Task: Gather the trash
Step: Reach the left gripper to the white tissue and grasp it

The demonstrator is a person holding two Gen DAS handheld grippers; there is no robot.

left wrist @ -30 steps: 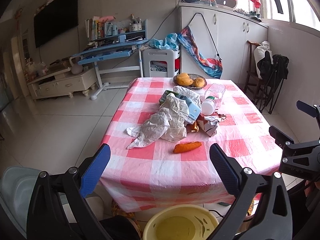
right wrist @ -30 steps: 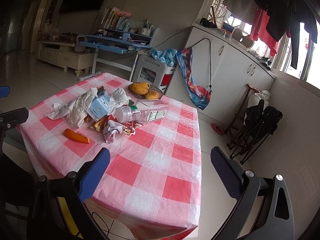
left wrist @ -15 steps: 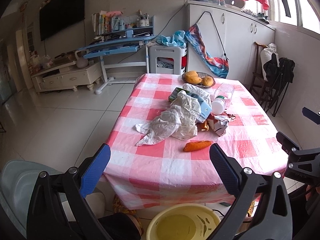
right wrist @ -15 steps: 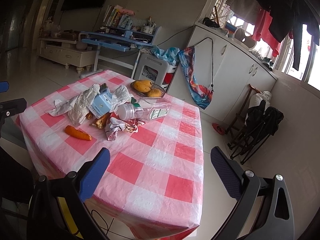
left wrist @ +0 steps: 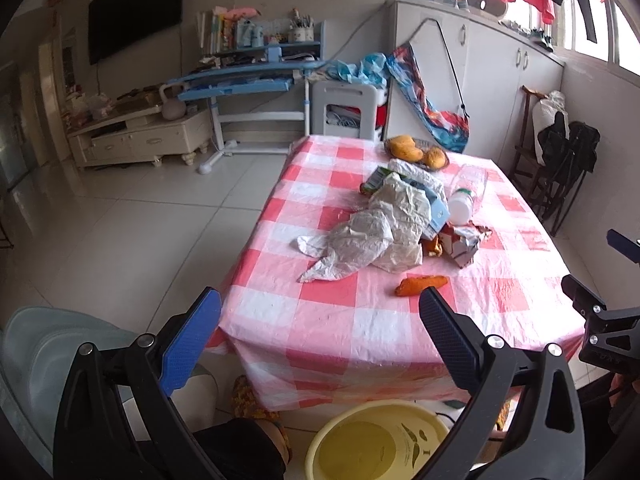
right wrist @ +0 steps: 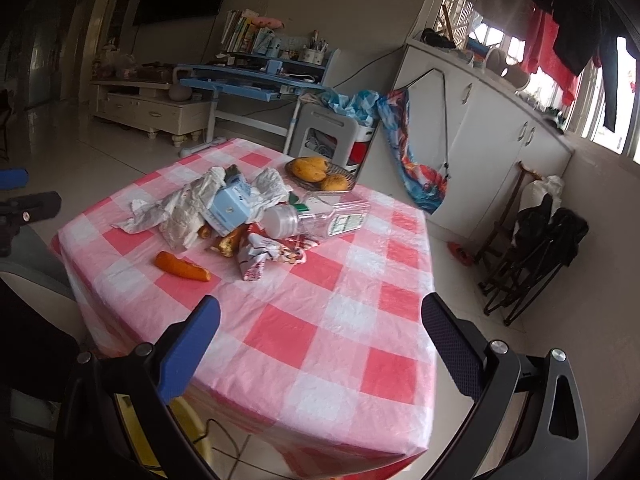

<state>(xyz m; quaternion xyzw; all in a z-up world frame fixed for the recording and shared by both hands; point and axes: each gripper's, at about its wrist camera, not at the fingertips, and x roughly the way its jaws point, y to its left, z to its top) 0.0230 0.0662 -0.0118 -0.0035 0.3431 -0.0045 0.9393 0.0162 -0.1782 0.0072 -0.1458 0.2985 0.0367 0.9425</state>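
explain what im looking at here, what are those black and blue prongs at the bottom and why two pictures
The prongs are hand-held grippers, each carrying its own camera. One picture looks along the left gripper, the other along the right gripper. Both are open and hold nothing. Ahead is a table in a pink-and-white checked tablecloth with rubbish: crumpled white paper, a toppled clear plastic bottle, a light blue carton, an orange carrot-like piece. A yellow plastic bucket stands below the table.

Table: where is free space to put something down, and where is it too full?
Free: the near strip of the table in front of the carrot, and the wide side right of the plastic bottle. Crowded: the middle, where the crumpled bag, blue box and wrappers pile up by the fruit basket.
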